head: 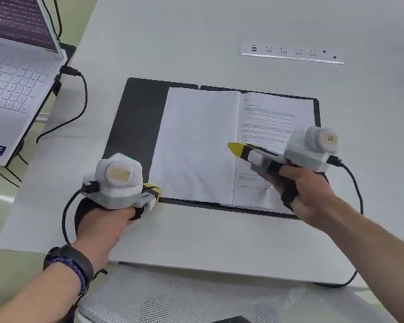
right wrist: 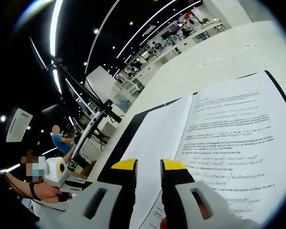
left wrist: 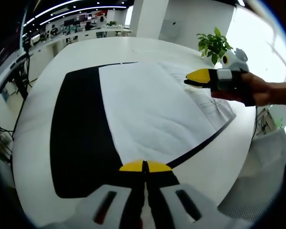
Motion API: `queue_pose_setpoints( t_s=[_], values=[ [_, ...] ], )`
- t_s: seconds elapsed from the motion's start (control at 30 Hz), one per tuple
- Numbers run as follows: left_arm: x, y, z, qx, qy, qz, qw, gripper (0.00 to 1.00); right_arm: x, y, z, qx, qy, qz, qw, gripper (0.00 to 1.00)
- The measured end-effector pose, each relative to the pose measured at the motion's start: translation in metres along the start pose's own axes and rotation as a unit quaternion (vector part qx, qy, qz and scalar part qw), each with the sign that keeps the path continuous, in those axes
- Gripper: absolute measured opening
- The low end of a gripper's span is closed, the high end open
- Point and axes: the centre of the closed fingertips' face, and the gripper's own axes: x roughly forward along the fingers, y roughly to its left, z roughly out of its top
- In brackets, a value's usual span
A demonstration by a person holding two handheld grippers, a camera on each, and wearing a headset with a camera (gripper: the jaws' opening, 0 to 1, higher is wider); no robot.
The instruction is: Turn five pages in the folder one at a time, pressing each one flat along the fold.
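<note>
One white table [head: 209,245] in a big office holds one open folder [head: 138,128] and one laptop [head: 13,81]. The left gripper [left wrist: 144,166] is closed; the right gripper [right wrist: 148,164] is open a little, I think.

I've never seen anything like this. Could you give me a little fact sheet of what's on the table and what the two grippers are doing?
folder: open, flat on the white table
left page: blank
right page: printed text
left gripper: shut, at the folder's near edge
right gripper: jaws slightly apart, over the fold, nothing between them; contact unclear
laptop: open, far left
power strip: beyond the folder
</note>
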Motion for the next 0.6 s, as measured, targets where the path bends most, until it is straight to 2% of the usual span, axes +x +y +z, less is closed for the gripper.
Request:
queue_pose_setpoints(
  t_s=[0.2, 0.3, 0.33, 0.5, 0.6],
  values=[
    [0.001, 0.002, 0.000, -0.005, 0.003, -0.002, 1.0000, 0.00, 0.009, -0.011, 0.008, 0.011, -0.011, -0.007, 0.9998, 0.11],
    [0.001, 0.002, 0.000, -0.005, 0.004, -0.003, 1.0000, 0.00, 0.013, -0.015, 0.010, 0.003, -0.016, -0.010, 0.9998, 0.05],
    [0.001, 0.002, 0.000, -0.003, 0.005, -0.002, 1.0000, 0.00, 0.014, -0.012, 0.009, 0.004, -0.016, -0.011, 0.9998, 0.04],
    [0.002, 0.002, 0.000, 0.004, 0.007, 0.001, 1.0000, 0.00, 0.017, -0.021, 0.004, 0.005, -0.009, -0.021, 0.9997, 0.00],
    [0.002, 0.002, 0.000, 0.000, 0.007, 0.000, 1.0000, 0.00, 0.017, -0.015, 0.003, 0.010, -0.011, -0.014, 0.9998, 0.00]
  ],
)
